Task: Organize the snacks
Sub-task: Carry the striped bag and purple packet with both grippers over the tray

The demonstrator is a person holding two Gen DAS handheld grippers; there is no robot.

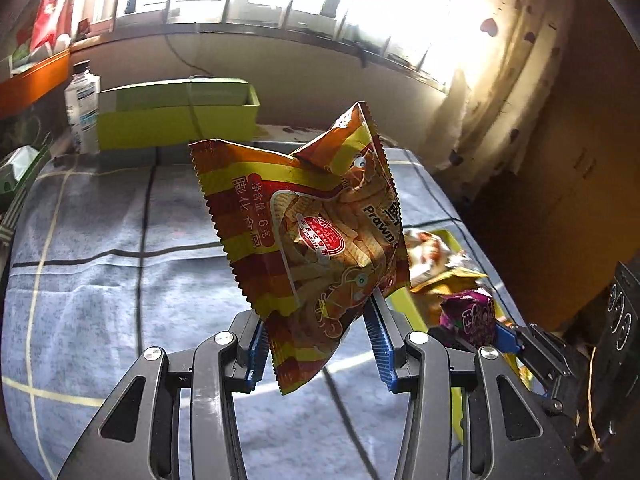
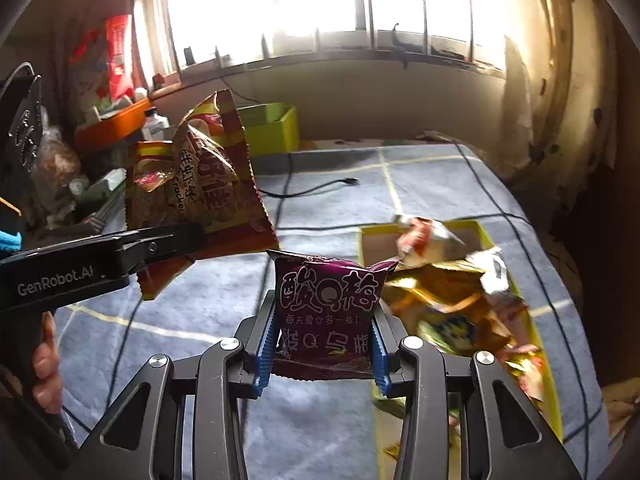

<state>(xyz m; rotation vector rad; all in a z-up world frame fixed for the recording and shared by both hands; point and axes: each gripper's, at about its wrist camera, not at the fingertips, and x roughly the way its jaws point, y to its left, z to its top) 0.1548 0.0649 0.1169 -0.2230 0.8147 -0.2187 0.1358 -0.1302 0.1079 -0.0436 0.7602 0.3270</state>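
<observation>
So, your left gripper (image 1: 316, 344) pinches the prawn cracker bag (image 1: 304, 216), held above the blue plaid blanket (image 1: 120, 280). Your right gripper (image 2: 324, 354) clamps the purple plum candy pouch (image 2: 330, 308), just beside the yellow-green box (image 2: 536, 344) full of snack packets (image 2: 448, 296).

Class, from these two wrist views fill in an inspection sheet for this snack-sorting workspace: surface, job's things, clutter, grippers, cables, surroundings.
Surface: blue checked cloth with yellow and dark lines.
Job's things: prawn cracker bag and purple plum snack packet, both held up; yellow-rimmed box holding assorted packets.
Clutter: green box and bottle at the far edge.
Grippers: left gripper shut on the cracker bag; right gripper shut on the purple packet.
Cables: black cable lying across the cloth.
Surroundings: bright window, curtain.
</observation>
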